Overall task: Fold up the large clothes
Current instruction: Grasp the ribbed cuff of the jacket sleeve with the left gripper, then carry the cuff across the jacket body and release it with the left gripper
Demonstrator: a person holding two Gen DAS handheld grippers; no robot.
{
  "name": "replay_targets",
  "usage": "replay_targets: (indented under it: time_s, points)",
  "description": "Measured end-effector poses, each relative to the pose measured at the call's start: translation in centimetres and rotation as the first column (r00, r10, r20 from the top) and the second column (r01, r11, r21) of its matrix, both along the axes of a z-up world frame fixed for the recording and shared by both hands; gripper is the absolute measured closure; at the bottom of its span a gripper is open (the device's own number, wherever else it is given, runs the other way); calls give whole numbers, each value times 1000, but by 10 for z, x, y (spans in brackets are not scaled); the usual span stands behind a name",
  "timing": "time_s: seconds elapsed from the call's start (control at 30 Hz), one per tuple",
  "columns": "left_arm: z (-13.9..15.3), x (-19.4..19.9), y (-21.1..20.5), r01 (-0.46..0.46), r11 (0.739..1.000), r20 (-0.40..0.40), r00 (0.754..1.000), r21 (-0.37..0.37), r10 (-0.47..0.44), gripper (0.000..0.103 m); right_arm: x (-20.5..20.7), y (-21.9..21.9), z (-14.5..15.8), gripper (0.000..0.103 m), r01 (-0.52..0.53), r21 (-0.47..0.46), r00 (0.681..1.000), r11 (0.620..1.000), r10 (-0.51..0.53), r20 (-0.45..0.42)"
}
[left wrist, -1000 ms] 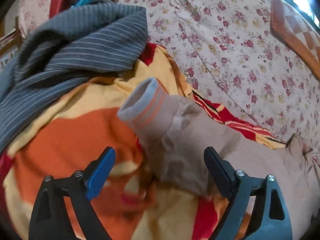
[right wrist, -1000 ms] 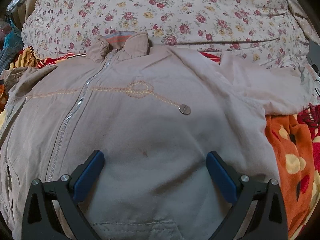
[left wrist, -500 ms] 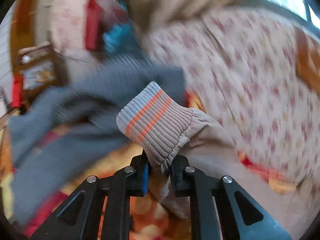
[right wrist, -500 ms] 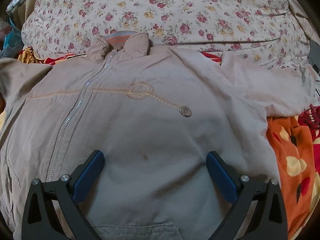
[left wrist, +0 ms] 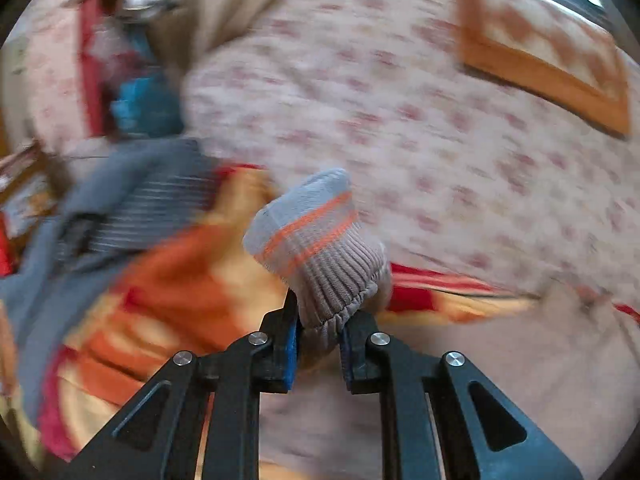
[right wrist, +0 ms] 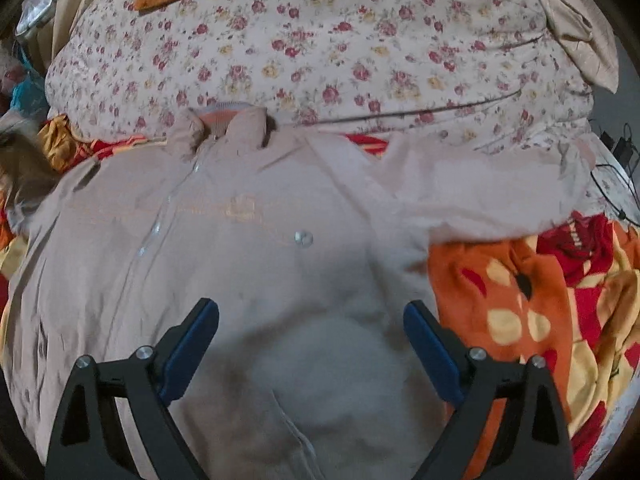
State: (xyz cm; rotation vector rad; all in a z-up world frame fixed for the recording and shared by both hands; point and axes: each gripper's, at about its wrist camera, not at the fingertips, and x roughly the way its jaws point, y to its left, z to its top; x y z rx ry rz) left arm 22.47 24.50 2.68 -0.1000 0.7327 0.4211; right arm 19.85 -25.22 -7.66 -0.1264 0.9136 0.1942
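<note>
A beige zip jacket point(right wrist: 248, 248) lies spread front-up on the bed, collar point(right wrist: 224, 120) toward the far side, right sleeve point(right wrist: 480, 196) stretched out to the right. My left gripper point(left wrist: 318, 340) is shut on the jacket's left sleeve just below its ribbed grey cuff with orange stripes point(left wrist: 316, 240), and holds it lifted. The jacket body also shows low in the left wrist view point(left wrist: 500, 360). My right gripper point(right wrist: 312, 344) is open and empty, hovering over the jacket's lower front.
A floral quilt point(right wrist: 320, 48) is heaped behind the jacket. An orange, red and yellow blanket point(right wrist: 528, 304) lies under it. A grey striped garment point(left wrist: 132, 208) lies left. Black cables point(right wrist: 616, 184) run at the far right edge.
My left gripper closed on the sleeve below the cuff, lifted it and is swinging it rightward; the view is motion-blurred. My right gripper stayed open and shifted slightly back.
</note>
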Motion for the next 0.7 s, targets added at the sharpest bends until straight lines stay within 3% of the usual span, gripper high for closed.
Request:
replay_targets:
  time_s: [0.13,0.27,0.5,0.7]
  points:
    - [-28,37,-82,107,988,-29,993,-109,-111,97,-12,-8,-13,7,-71,5,994,997,71,-85]
    - [-46,60,-162,212,965,-48,974,-153,-222,97,-26,-9,-28,7,-145,-65,981,987,135,-141]
    - [-73,89,-300,384,899,-63,912,-211,-405,97,-34,-9,-30,7,-225,-100,961,969,204,-184]
    - [-96,93,-373,454,846,-77,868,-279,-491,97,-36,-16,-24,7,-244,-80,946,966,219,-239]
